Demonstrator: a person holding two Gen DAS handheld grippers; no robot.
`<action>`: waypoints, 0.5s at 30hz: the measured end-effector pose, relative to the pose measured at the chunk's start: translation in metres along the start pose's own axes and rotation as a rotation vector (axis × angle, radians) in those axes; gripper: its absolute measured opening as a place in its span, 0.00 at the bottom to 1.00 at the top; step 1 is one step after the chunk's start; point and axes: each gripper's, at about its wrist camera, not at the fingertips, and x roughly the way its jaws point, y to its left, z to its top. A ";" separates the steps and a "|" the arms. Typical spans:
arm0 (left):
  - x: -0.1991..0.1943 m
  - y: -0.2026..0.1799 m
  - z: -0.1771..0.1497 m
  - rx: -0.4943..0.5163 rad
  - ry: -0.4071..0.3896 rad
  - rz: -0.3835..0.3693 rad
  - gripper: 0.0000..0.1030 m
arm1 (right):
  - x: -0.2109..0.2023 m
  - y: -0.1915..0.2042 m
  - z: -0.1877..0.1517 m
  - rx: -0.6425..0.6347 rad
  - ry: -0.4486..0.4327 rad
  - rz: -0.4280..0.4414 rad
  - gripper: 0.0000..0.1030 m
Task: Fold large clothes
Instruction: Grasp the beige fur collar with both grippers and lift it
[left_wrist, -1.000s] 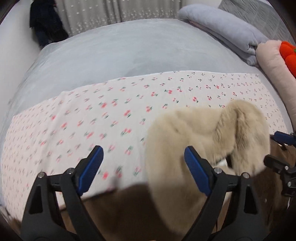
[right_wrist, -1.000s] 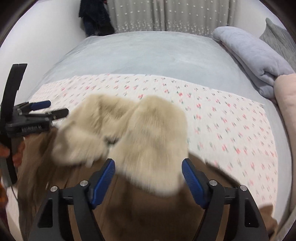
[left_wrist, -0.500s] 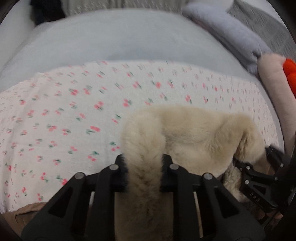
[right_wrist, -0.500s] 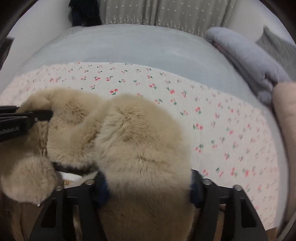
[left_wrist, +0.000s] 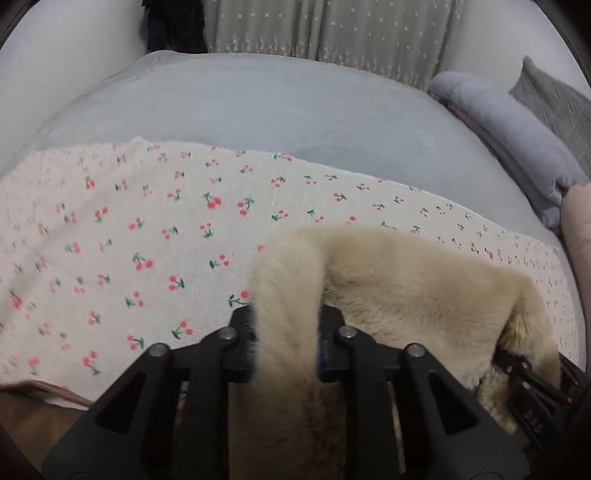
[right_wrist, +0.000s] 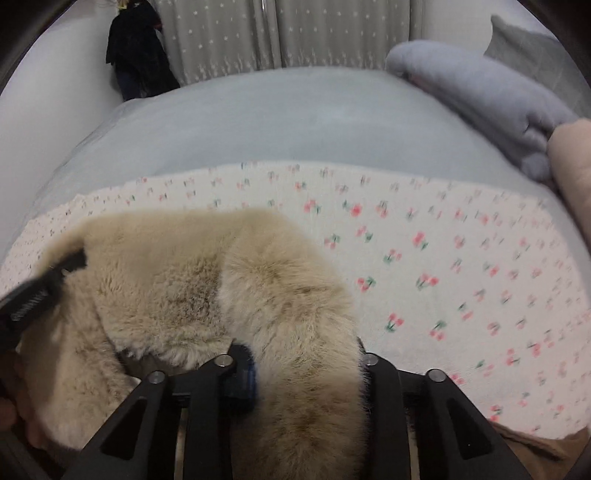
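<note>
A large brown coat with a beige fur collar (left_wrist: 413, 295) lies at the near edge of the cherry-print cloth (left_wrist: 147, 229) on the bed. My left gripper (left_wrist: 286, 345) is shut on the left end of the fur collar. My right gripper (right_wrist: 306, 369) is shut on the right end of the fur collar (right_wrist: 280, 295). The right gripper also shows at the lower right of the left wrist view (left_wrist: 524, 380), and the left gripper at the left edge of the right wrist view (right_wrist: 40, 291). The brown coat body (left_wrist: 33, 417) is mostly hidden below the grippers.
The cherry-print cloth (right_wrist: 443, 258) covers the near part of a grey-blue bed (left_wrist: 277, 107). A folded grey blanket (left_wrist: 509, 129) and a pink cushion (right_wrist: 576, 166) lie at the right. Dark clothing (right_wrist: 136, 48) hangs at the back by the curtain (left_wrist: 332, 33).
Both grippers were open one second ago; they moved forward and closed on the ends of the fur collar. Since half a second ago the collar has been held, and both views have tilted up.
</note>
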 end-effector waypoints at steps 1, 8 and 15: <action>-0.001 0.006 -0.001 -0.026 -0.004 -0.030 0.38 | -0.003 -0.007 -0.001 -0.001 -0.003 0.041 0.44; -0.043 0.028 0.005 0.035 -0.018 -0.218 0.71 | -0.040 -0.062 -0.004 0.084 -0.041 0.343 0.75; -0.073 0.023 -0.021 0.217 -0.061 -0.190 0.71 | -0.040 -0.062 -0.011 0.089 -0.044 0.389 0.50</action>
